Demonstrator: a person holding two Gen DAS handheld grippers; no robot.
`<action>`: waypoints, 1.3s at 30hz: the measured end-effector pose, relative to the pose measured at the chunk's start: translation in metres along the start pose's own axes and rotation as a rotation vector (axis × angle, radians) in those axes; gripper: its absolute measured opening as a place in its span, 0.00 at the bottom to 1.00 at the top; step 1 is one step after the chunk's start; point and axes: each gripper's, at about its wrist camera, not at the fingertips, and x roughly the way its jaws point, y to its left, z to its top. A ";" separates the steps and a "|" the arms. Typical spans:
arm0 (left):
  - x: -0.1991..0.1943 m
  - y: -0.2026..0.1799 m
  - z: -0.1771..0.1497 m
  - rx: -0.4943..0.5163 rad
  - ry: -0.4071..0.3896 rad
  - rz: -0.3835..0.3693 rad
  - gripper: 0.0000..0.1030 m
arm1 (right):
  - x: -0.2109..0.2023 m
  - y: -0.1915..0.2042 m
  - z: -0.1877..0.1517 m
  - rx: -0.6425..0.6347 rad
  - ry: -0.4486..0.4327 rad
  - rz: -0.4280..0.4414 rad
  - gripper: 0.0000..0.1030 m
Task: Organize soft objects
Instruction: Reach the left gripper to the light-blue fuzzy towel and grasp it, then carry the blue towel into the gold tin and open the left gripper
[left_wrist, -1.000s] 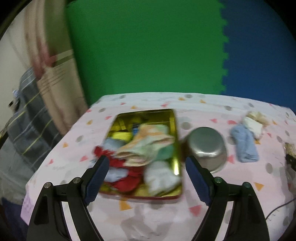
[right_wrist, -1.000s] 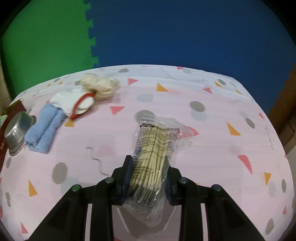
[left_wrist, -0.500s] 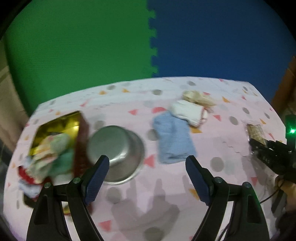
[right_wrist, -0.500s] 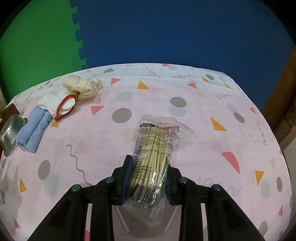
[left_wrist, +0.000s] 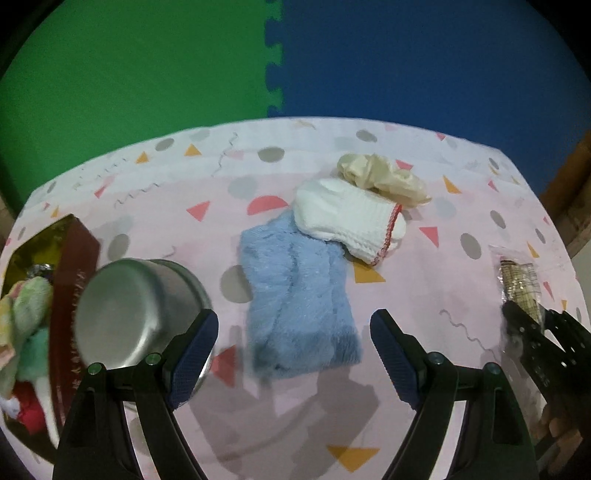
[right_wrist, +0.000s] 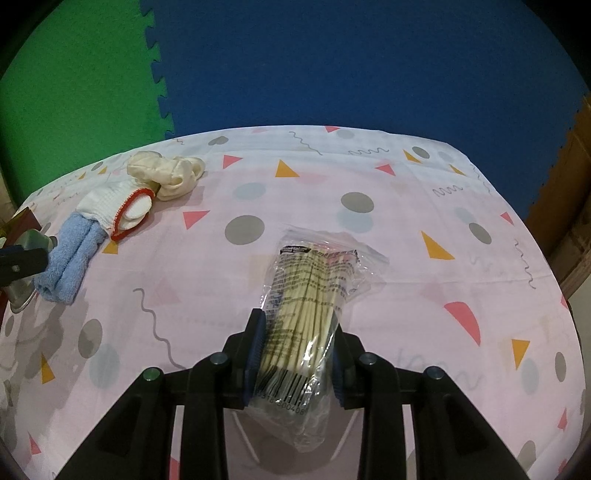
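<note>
Your left gripper: jaws spread wide, nothing between them, hovering over the pink patterned tablecloth. Blue folded towel lies flat just past the fingertips at 12 o'clock, inside the jaw span but no contact seen. Upturned steel bowl sits at 10 o'clock, partly behind your left finger. Gold tin w/ mixed cloths at 9 o'clock, touching or just beside the bowl; cannot tell which. White sock w/ red trim overlaps the towel's far end at 1 o'clock. Cream crumpled cloth lies just beyond, touching the sock.

Your right gripper: jaws closed tight on a clear bag of wooden sticks, held near its barcode end; bag's far end points to 12 o'clock over the cloth. In the right wrist view, towel, sock and cream cloth sit in a row at 10 to 11 o'clock, well apart from the bag. Green and blue foam mats at rear.
</note>
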 end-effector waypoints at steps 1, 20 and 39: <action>0.005 0.000 0.000 -0.004 0.011 -0.001 0.80 | 0.000 0.000 0.000 0.000 0.000 0.001 0.32; 0.012 -0.001 -0.007 0.010 0.042 -0.033 0.21 | 0.000 -0.001 0.000 0.006 0.000 0.006 0.32; -0.039 0.005 -0.028 0.003 -0.003 -0.039 0.20 | 0.000 0.000 0.000 0.008 0.000 0.006 0.32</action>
